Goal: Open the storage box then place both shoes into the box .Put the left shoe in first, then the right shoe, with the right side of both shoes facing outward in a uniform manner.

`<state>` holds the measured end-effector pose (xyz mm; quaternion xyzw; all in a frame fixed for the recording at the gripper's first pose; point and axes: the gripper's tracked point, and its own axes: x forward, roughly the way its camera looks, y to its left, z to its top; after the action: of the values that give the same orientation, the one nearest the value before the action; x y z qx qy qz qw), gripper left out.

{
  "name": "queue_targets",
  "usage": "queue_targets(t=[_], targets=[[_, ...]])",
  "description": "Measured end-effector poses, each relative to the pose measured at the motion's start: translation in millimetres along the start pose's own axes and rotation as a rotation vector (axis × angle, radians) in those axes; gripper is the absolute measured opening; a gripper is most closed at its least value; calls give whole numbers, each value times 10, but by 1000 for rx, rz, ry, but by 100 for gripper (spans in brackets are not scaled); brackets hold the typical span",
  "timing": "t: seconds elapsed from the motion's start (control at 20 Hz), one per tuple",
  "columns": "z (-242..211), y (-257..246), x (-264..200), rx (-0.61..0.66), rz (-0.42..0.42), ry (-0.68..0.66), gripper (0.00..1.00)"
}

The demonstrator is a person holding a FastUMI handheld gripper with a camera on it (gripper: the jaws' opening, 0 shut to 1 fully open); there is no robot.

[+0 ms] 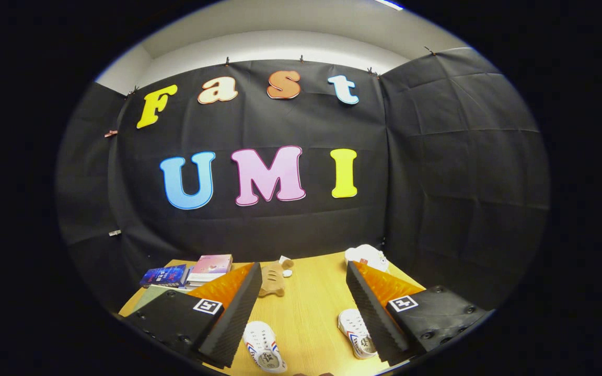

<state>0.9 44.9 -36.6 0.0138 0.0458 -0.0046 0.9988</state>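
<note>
Two small white shoes with red and blue stripes lie on the wooden table (311, 313), soles toward me. One shoe (264, 353) lies close to the left finger. The other shoe (356, 333) lies against the inner side of the right finger. My gripper (301, 318) hangs above the table with its fingers wide apart and nothing between them but the two shoes below.
A brown plush toy (274, 279) lies ahead between the fingers. A stack of books (191, 272) sits at the table's far left, behind the left finger. A white plush toy (366, 256) rests at the far right by the black cloth wall.
</note>
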Motion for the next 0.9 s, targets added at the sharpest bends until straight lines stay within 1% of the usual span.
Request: queue_targets(t=[0.15, 0.3, 0.4, 0.5, 0.8, 0.9], targets=[[-100, 93, -9, -33, -29, 26, 99], [-172, 215, -17, -59, -15, 55, 99], [-269, 318, 29, -87, 24, 86, 99], [-441, 475, 78, -77, 107, 148, 99], [-902, 952, 93, 93, 409, 339, 99], [-1128, 1066, 93, 143, 487, 420, 99]])
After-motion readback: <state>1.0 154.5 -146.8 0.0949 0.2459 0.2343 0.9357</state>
